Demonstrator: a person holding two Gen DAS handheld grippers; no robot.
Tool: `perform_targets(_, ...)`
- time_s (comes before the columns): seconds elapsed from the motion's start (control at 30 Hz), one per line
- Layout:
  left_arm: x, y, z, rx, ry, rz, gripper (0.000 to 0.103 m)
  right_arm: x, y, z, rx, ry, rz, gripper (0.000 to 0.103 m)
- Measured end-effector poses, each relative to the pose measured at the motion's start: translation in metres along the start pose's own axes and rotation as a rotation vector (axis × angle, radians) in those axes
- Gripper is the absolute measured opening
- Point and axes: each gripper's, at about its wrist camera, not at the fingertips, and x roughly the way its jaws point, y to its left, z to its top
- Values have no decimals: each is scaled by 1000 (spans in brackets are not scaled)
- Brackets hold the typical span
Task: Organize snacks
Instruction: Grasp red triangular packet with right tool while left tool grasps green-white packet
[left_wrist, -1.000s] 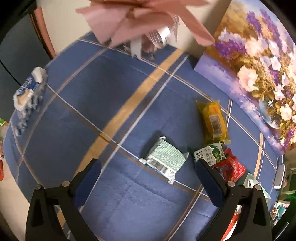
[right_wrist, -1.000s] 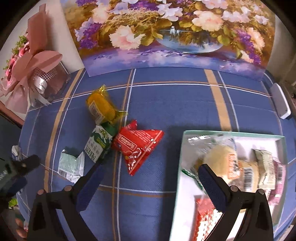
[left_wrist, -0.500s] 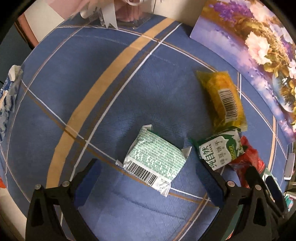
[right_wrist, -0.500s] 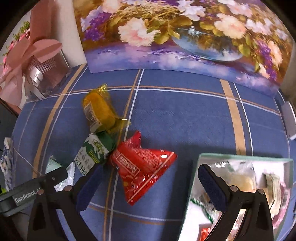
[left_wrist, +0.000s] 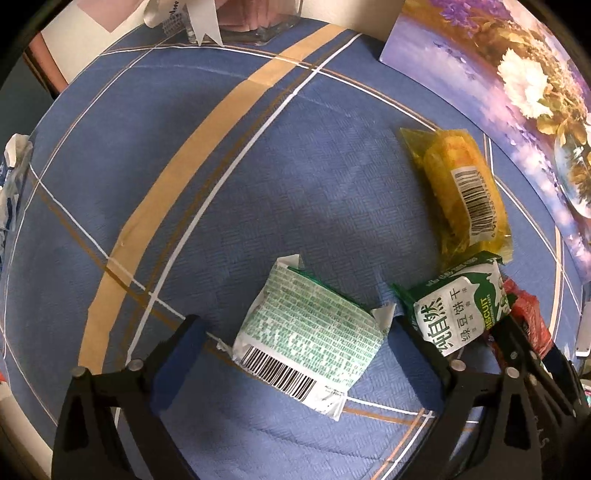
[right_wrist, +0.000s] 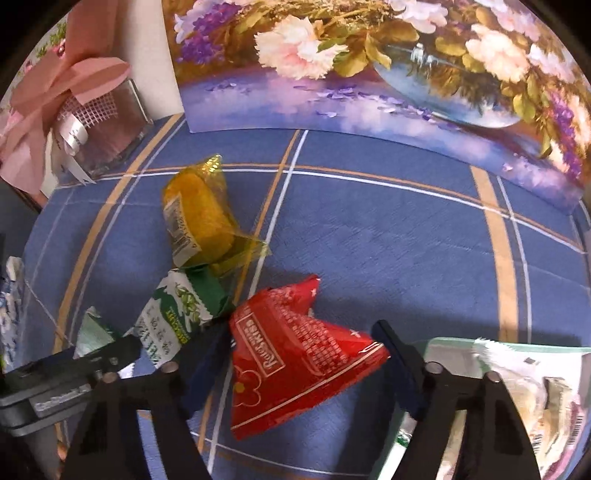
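Note:
My left gripper (left_wrist: 295, 354) is open, its fingers on either side of a pale green snack packet (left_wrist: 310, 347) lying barcode-up on the blue tablecloth. Right of it lie a green-and-white biscuit packet (left_wrist: 461, 314), a yellow cake packet (left_wrist: 461, 188) and a red packet (left_wrist: 528, 317). My right gripper (right_wrist: 303, 358) is open, its fingers on either side of the red triangular packet (right_wrist: 295, 362). The biscuit packet (right_wrist: 177, 314) and yellow packet (right_wrist: 199, 214) lie to its left. A tray (right_wrist: 436, 341) holding several snacks is at lower right.
A flower painting (right_wrist: 369, 74) leans at the back of the table. A glass box with a pink bow (right_wrist: 92, 122) stands at back left. A blue-and-white packet (left_wrist: 11, 184) lies at the table's left edge. The left gripper's body (right_wrist: 55, 384) shows left of the right gripper.
Both grippers have moved down and forward. The left now straddles the pale green packet and the right straddles the red packet. Both stay open.

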Motion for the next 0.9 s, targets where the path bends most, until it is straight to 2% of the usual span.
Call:
perform_targets(0.1, -2, -3, 2, 11, -18, 26, 81, -2, -1, -1, 5, -8, 29, 62)
perform_targets(0.17, -2, -9, 2, 18, -34, 40, 68, -4, 0, -1, 2, -14, 35, 59)
perform_targets(0.33, -7, -9, 3, 1, -47, 41, 65, -9, 1, -4, -4, -21, 38, 57)
perform_targets(0.53, -13, -18, -1, 8, -68, 76, 65, -23, 0, -6, -9, -39, 78, 55)
perform_targets(0.73, -20, -24, -3, -11, -67, 79, 65, -38, -3, -9, -16, -53, 111, 55)
perform_targets(0.9, -35, -25, -4, -26, -104, 99, 65, -57, -10, -8, -21, -91, 143, 55)
